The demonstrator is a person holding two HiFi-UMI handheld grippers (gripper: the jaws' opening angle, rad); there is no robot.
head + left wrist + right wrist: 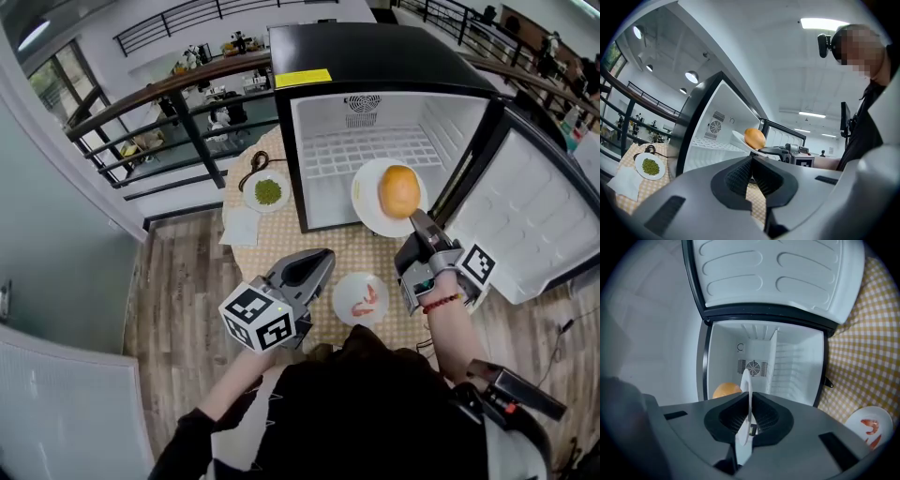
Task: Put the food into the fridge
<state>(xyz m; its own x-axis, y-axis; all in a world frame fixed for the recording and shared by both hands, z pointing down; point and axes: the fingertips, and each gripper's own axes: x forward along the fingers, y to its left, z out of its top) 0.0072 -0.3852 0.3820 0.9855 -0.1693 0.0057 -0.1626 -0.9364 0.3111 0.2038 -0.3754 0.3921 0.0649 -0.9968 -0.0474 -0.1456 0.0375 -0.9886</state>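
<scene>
While the first plate hangs at the fridge mouth, we count nothing stowed yet.
Our right gripper [750, 416] has its jaws pinching the rim of the white round plate [367, 202] that carries the round orange bun [398, 190], held just at the opening of the black mini fridge with white inside [375, 56] and not set down. Our left gripper [751, 171] has its jaws pressed together on nothing, over the checked-cloth table [356, 253]. Still left on the table: the small white plate of green peas [268, 192] and the small white plate of pink shrimp [361, 298]. The cavity looks empty with plenty of room. We'd watch the fridge's open white-lined door [534, 216] close by on the right, and the black front frame on the left.
</scene>
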